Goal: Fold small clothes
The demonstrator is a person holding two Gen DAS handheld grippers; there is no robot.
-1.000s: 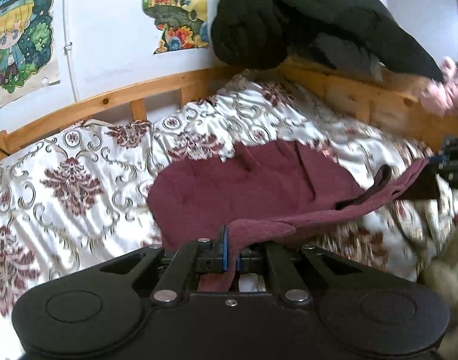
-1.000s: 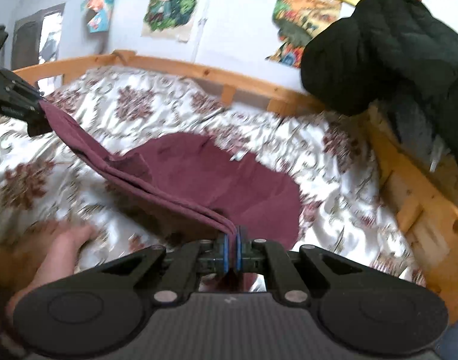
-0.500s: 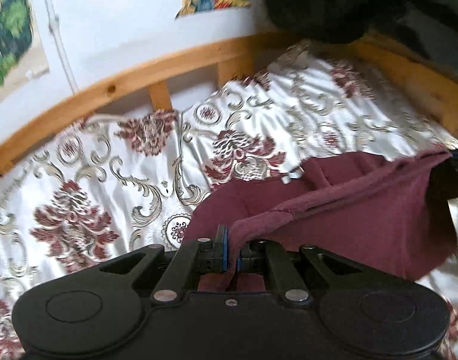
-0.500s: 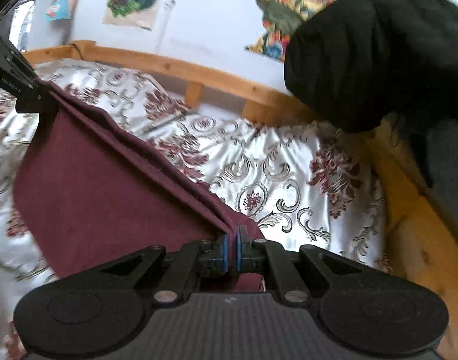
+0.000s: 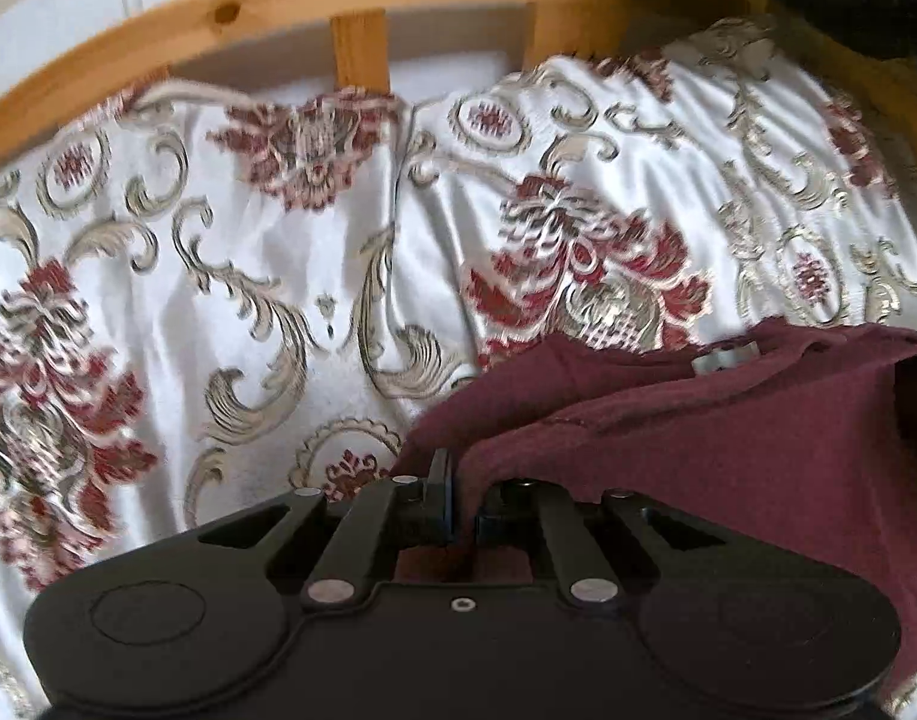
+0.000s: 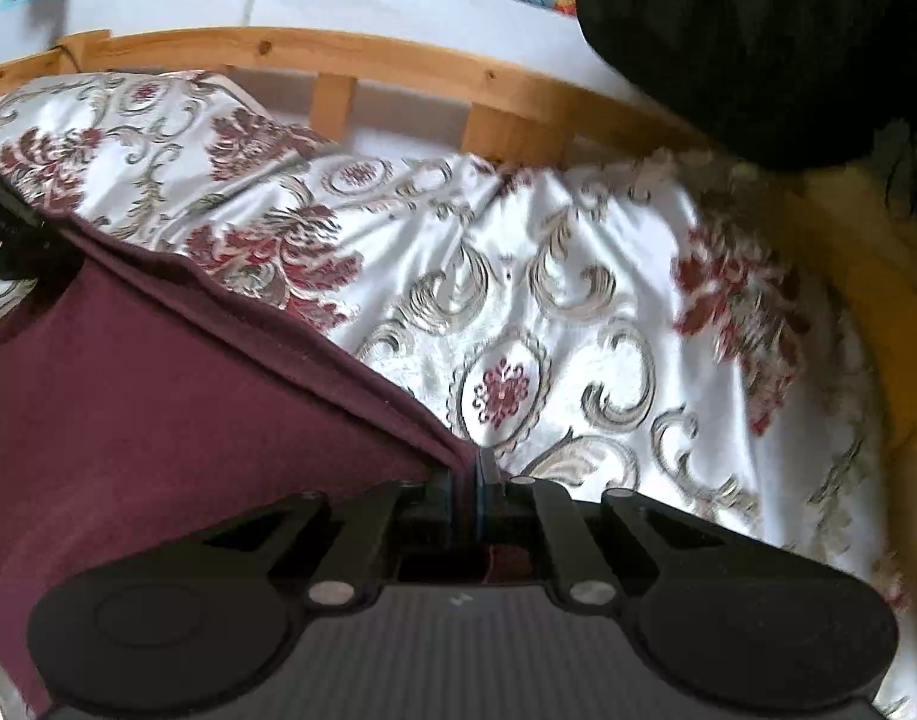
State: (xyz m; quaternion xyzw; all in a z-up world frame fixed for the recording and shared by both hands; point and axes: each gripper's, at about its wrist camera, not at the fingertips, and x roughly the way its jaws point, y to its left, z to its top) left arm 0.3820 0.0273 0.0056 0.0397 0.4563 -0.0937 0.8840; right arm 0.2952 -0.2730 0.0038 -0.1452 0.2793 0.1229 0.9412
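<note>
While the left wrist view looks down on the patterned bedspread (image 5: pixel 266 276), the left gripper (image 5: pixel 464 510) pinches a corner of the maroon garment (image 5: pixel 728 432), its jaws nearly shut but just easing apart. From the right wrist view, the right gripper (image 6: pixel 464 489) nips the garment's hem (image 6: pixel 266 324), jaws likewise starting to part. Released before the cloth settles on the bed, the folded edge could slump and skew.

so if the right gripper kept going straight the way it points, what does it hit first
Probably the patterned bedspread just ahead of the right gripper, which is shut on the maroon garment; depth is hard to judge.
</note>
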